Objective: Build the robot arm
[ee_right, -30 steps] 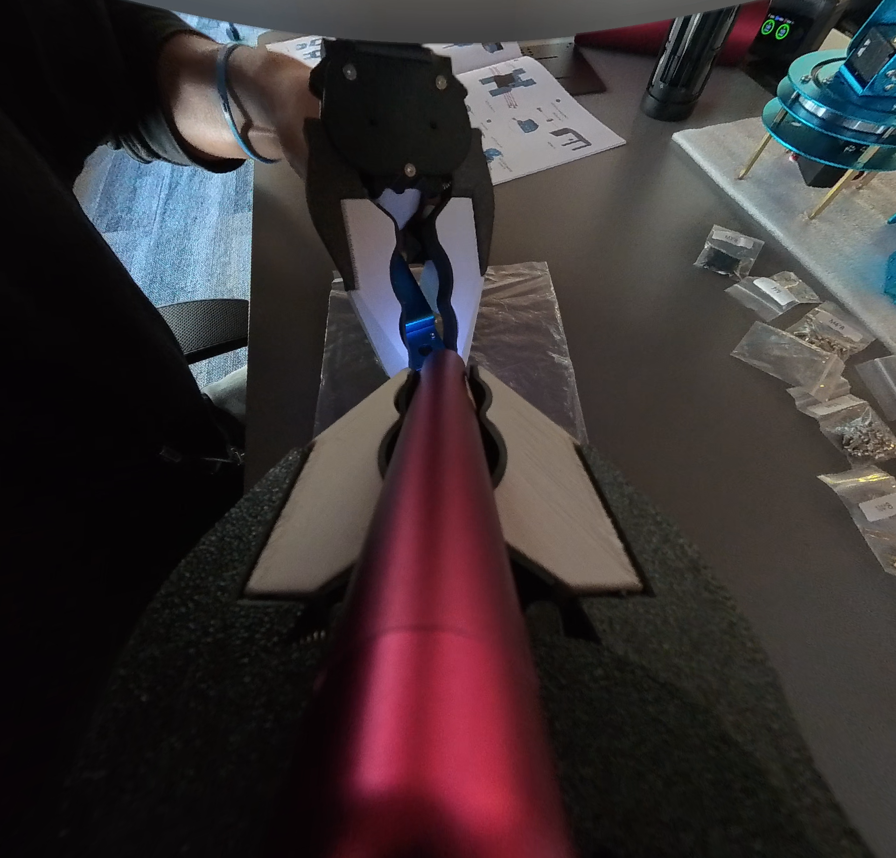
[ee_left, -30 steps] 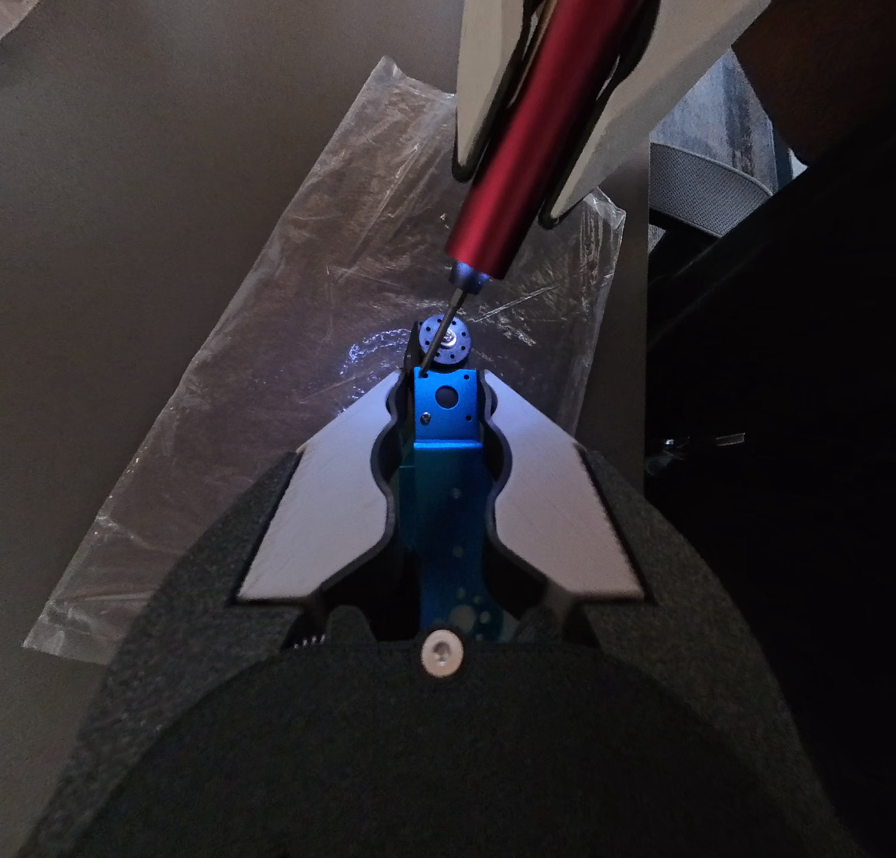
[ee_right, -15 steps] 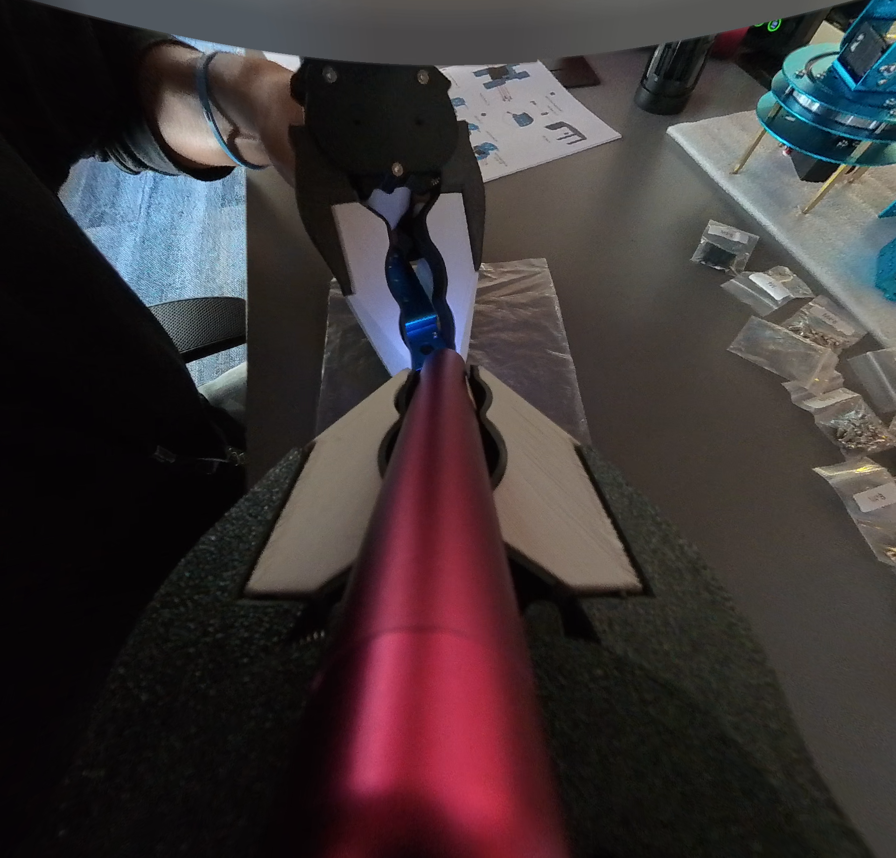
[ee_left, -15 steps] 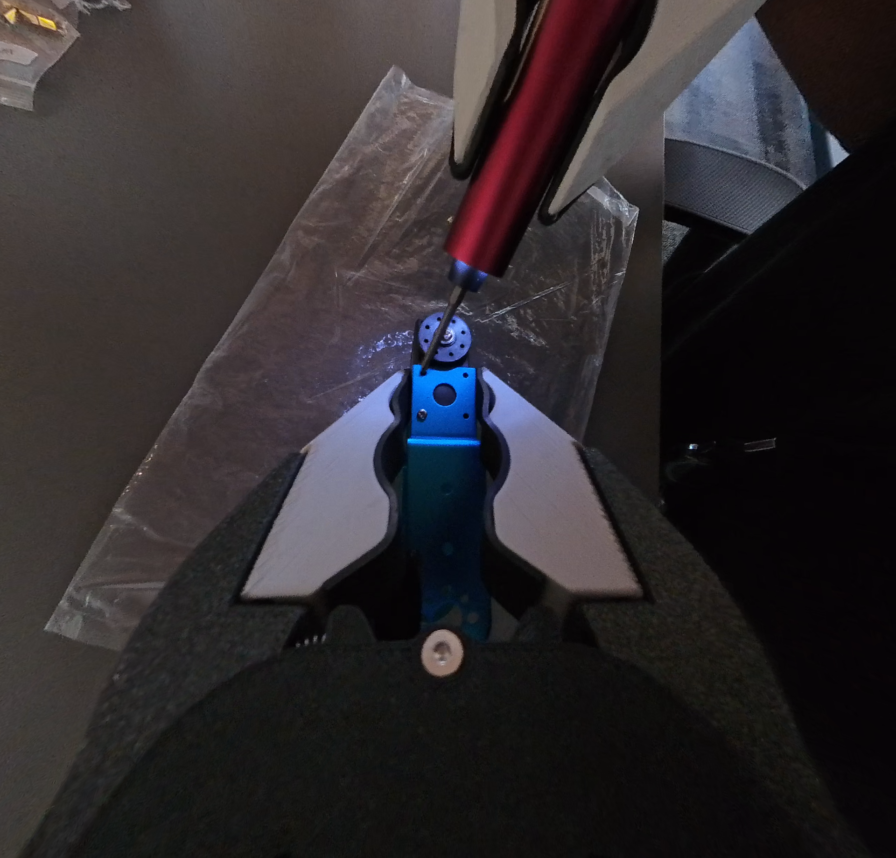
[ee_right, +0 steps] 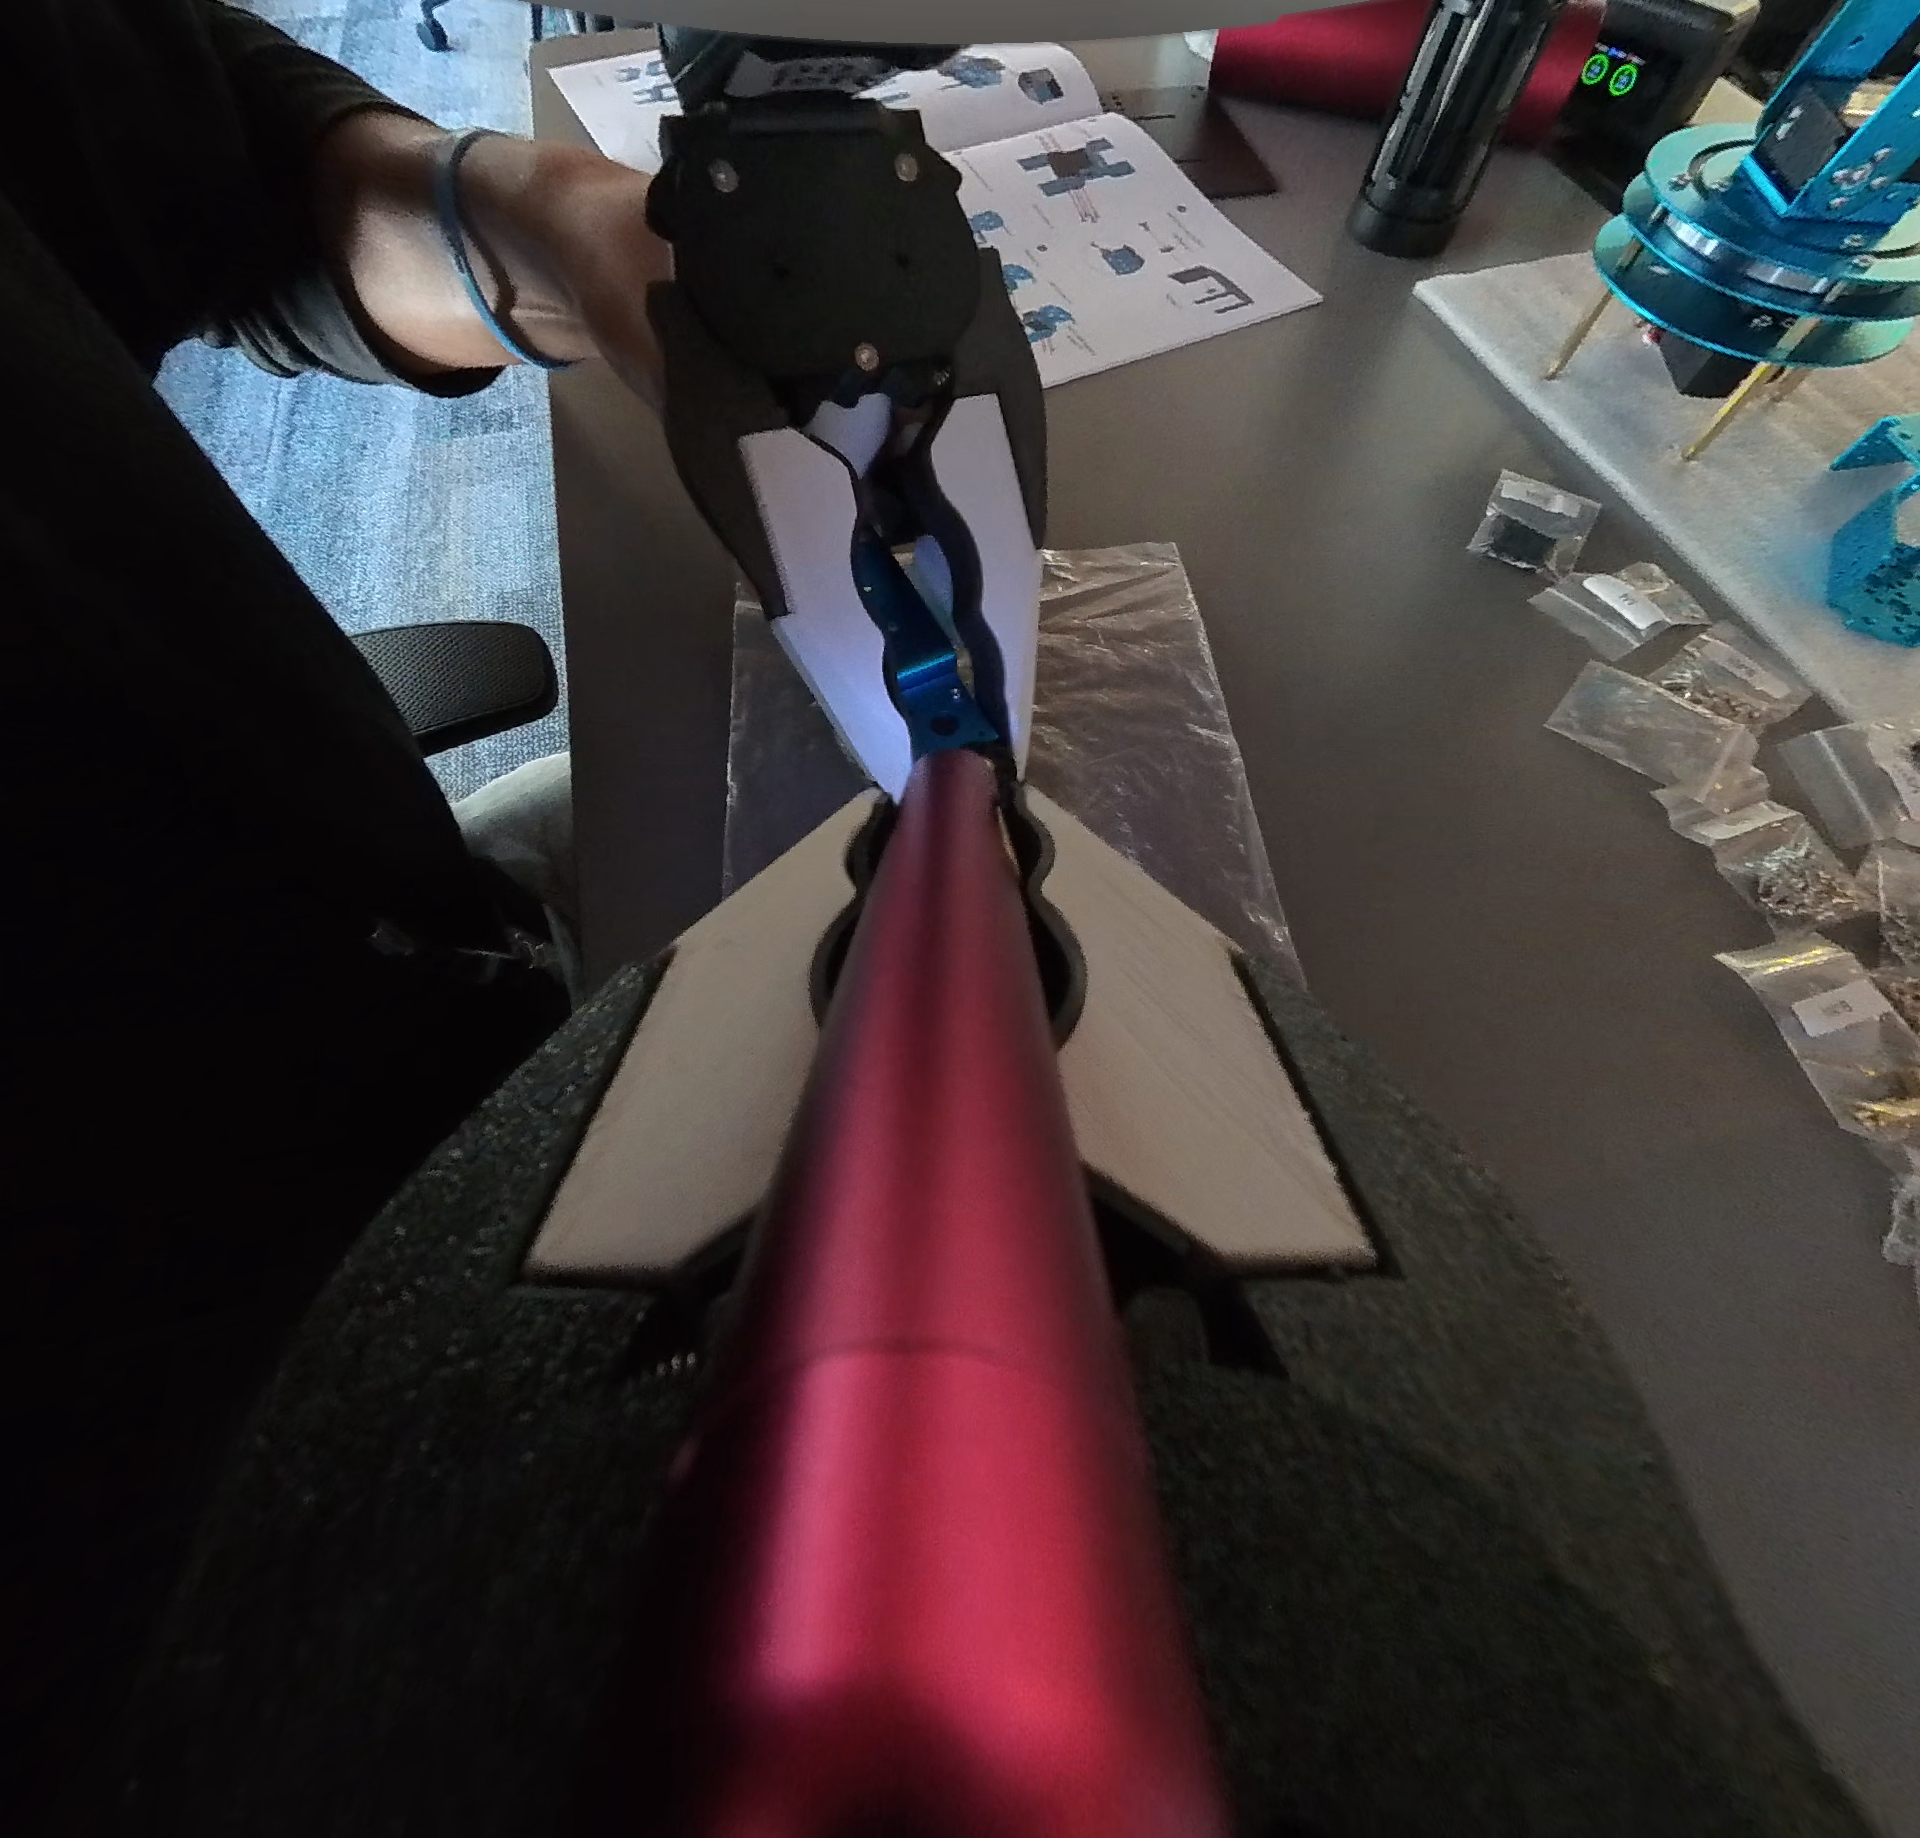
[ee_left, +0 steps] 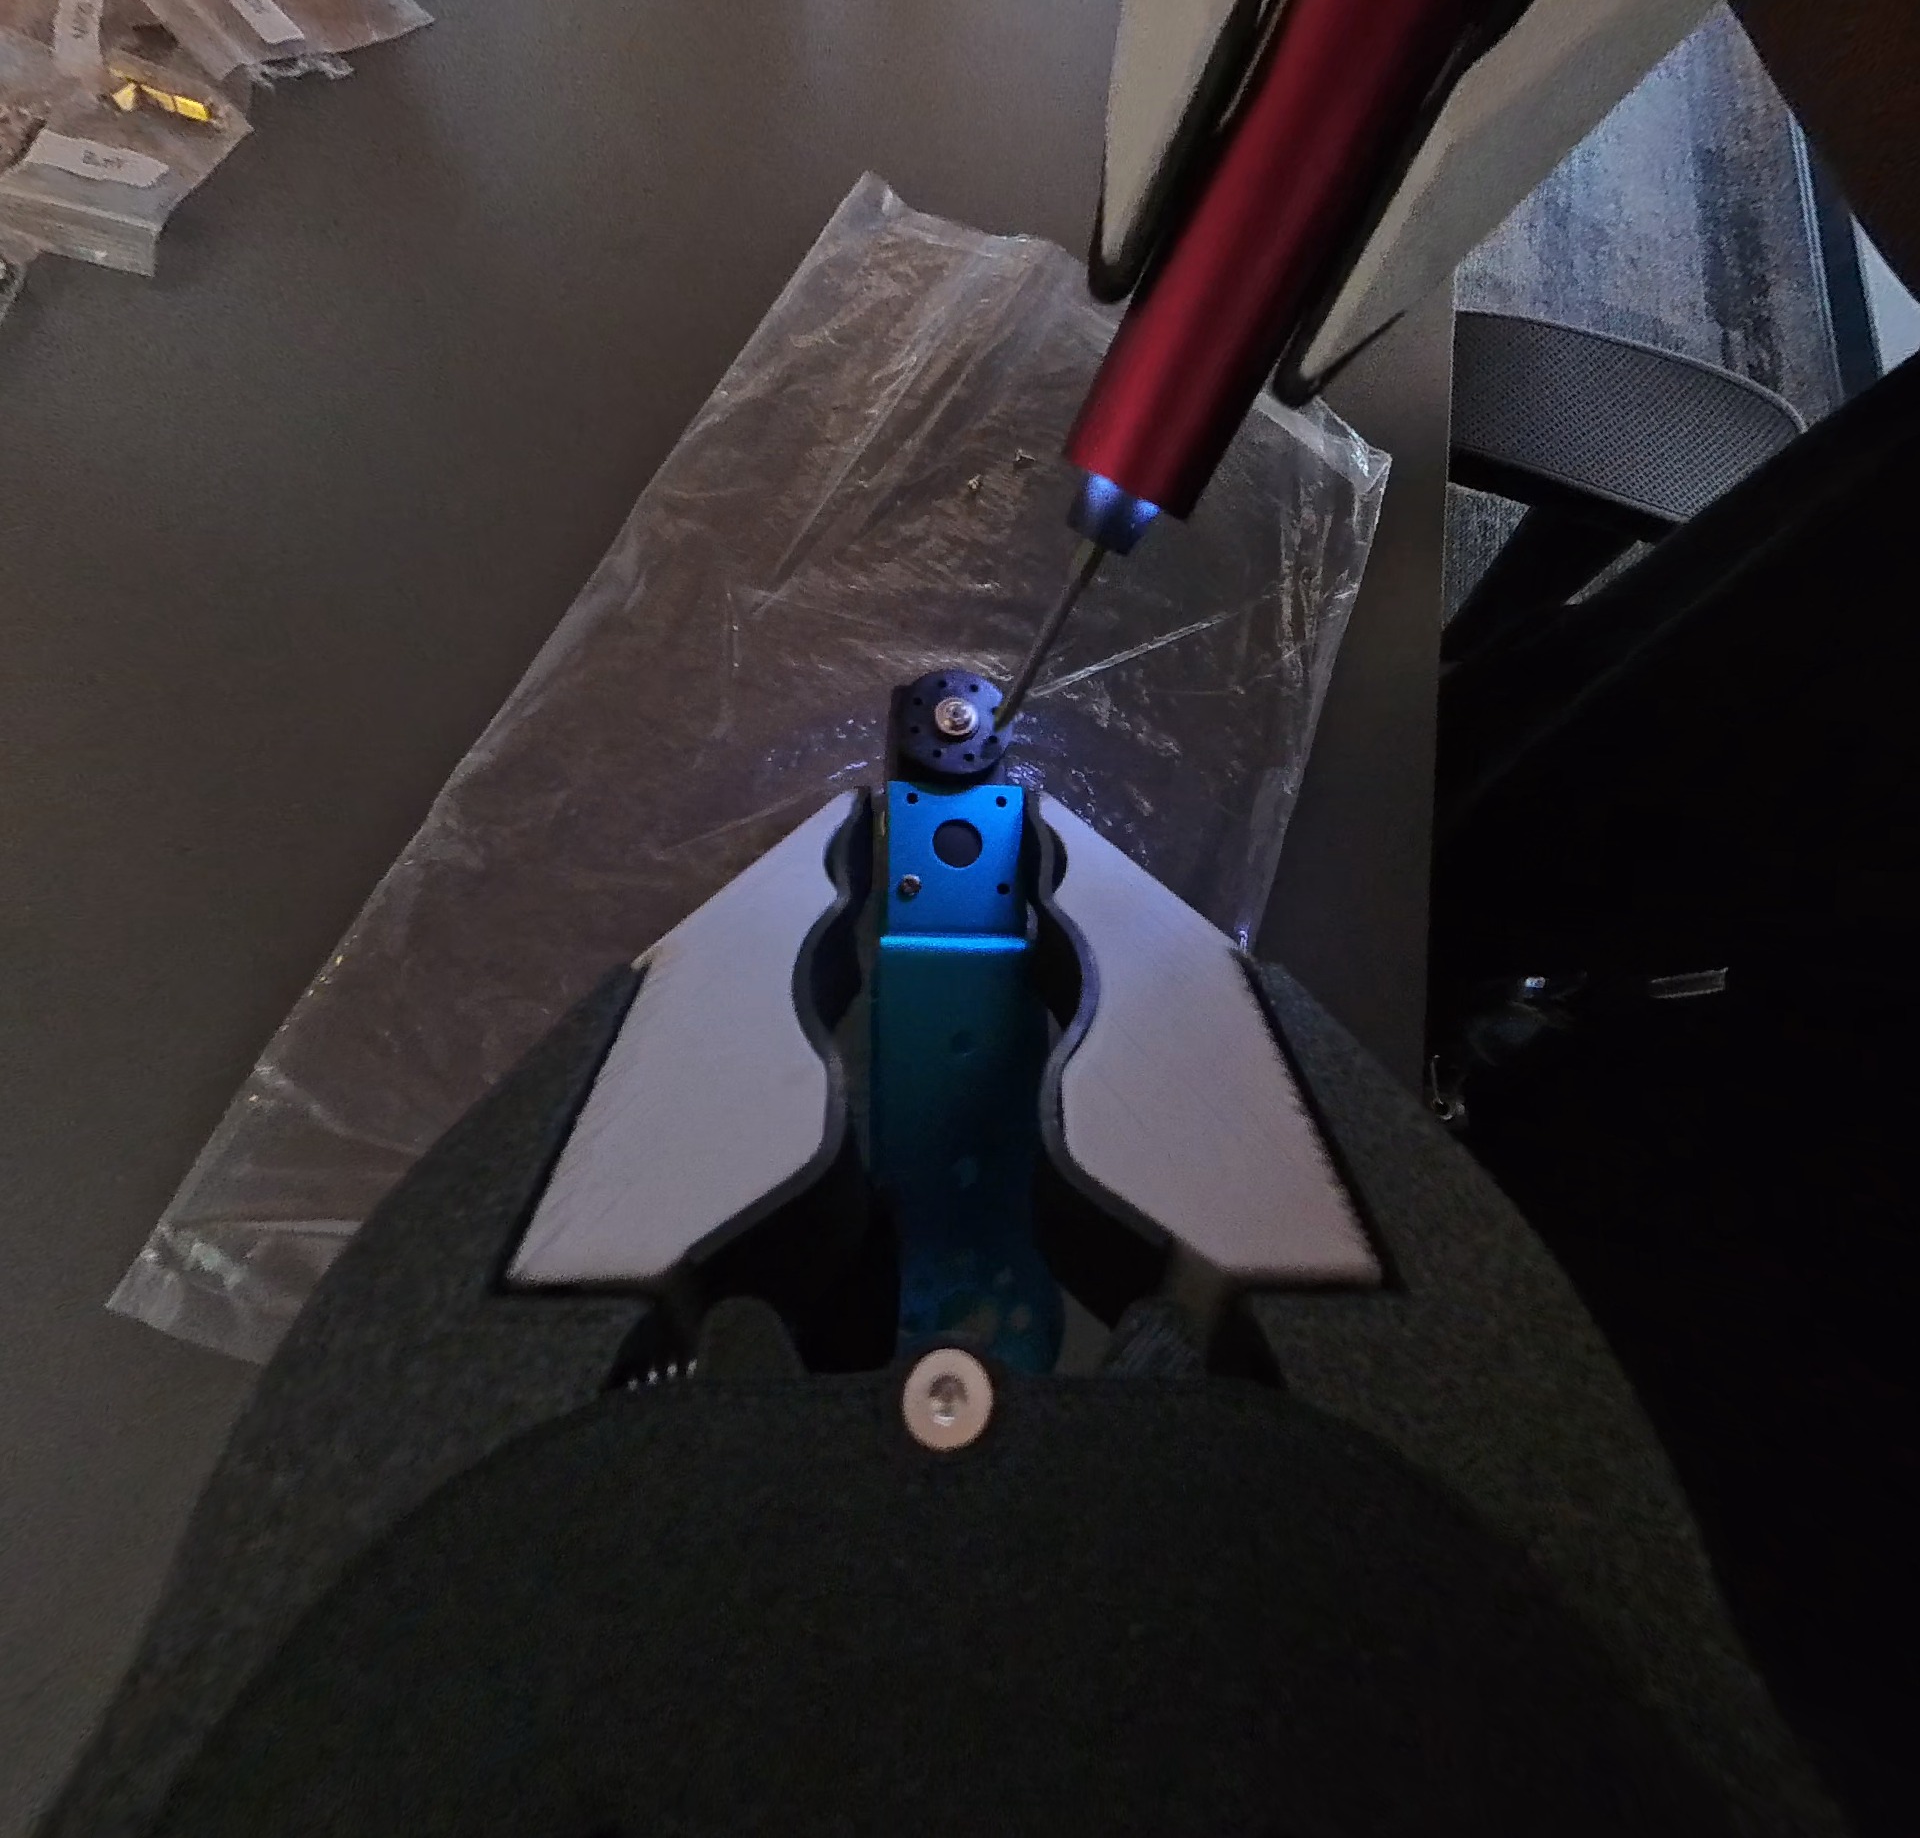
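Observation:
My left gripper is shut on a blue metal bracket with a black round servo horn at its far end. It shows from the front in the right wrist view, held by a hand. My right gripper is shut on a red electric screwdriver. In the left wrist view the screwdriver comes down from the upper right. Its thin bit touches the right rim of the horn. Both hover over a clear plastic bag on the dark table.
Small bags of screws lie at the right, also showing in the left wrist view. A teal robot assembly stands on a white mat. An open instruction booklet and a black cylinder lie behind. A chair is beside the table edge. The left gripper's tips are roughly 8 cm from the right gripper's.
The screwdriver bit has moved from the bracket's left top edge to the right rim of the horn. Both grippers shifted, so more screw bags show in the left view.

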### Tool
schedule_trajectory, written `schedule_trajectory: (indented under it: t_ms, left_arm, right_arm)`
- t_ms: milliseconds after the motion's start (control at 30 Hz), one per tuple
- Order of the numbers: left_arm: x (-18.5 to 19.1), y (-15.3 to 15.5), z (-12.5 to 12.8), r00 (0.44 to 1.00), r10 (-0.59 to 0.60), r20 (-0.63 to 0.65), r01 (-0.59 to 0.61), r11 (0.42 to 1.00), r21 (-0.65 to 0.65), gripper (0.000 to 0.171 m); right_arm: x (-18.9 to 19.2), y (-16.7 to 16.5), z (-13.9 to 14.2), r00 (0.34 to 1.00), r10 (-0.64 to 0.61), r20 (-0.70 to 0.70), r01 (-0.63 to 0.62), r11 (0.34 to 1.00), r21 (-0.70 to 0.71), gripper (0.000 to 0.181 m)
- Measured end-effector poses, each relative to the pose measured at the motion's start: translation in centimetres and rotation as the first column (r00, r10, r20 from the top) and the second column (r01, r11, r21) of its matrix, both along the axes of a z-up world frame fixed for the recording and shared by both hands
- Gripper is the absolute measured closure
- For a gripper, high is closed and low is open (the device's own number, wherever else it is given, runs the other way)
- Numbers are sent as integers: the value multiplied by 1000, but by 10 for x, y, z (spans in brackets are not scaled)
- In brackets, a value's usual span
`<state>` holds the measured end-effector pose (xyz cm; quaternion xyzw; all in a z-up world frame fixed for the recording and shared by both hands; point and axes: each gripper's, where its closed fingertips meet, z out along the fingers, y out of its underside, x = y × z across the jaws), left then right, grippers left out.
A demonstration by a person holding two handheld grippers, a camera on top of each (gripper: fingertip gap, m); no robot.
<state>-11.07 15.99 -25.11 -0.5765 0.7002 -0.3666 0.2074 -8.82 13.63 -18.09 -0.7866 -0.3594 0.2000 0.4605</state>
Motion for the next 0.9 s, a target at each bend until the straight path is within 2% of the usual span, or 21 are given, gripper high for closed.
schedule_trajectory:
  t_ms: [367, 533, 667, 767, 900]
  left_arm:
    - [-14, 4, 14, 998, 48, 51, -46, 998, -32, 133]
    - [-22, 3, 33, 987, 62, 148, -63, 998, 0, 132]
    - [-23, -7, 55, 948, -5, 318, -57, 981, 183, 133]
    - [-12, -12, 63, 929, -37, 369, -92, 941, 326, 134]
    - [-3, -21, 69, 911, -87, 403, -120, 879, 462, 153]
  right_arm:
    - [-16, 2, 2, 998, 50, -33, -50, 999, -14, 159]
    - [-21, 4, 1, 998, 58, -35, -59, 998, -24, 160]
    - [-26, 6, 9, 990, 52, -130, -56, 998, -24, 159]
    - [-33, 5, 12, 984, 62, -167, -66, 998, -19, 159]
    - [-35, 0, 22, 988, 49, -148, -42, 998, 49, 159]
